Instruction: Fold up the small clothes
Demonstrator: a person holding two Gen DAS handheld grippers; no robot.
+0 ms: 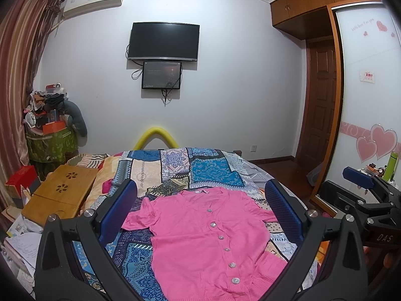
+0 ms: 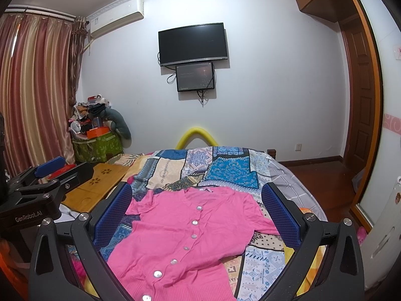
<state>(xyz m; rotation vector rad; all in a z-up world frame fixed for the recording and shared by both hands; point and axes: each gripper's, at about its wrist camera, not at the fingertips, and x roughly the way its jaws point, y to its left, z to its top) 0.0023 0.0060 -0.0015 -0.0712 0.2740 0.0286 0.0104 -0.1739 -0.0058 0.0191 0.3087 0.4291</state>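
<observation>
Pink cardigan (image 1: 208, 235) spread flat, buttons up, on patchwork bedspread (image 1: 175, 173); left gripper (image 1: 200, 210) and right gripper (image 2: 196, 210) both spread wide above it, empty.

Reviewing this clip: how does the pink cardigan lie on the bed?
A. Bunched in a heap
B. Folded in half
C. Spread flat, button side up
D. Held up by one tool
C: the pink cardigan lies spread on the patchwork bedspread, its button row facing up, both tools open and clear of it.
</observation>
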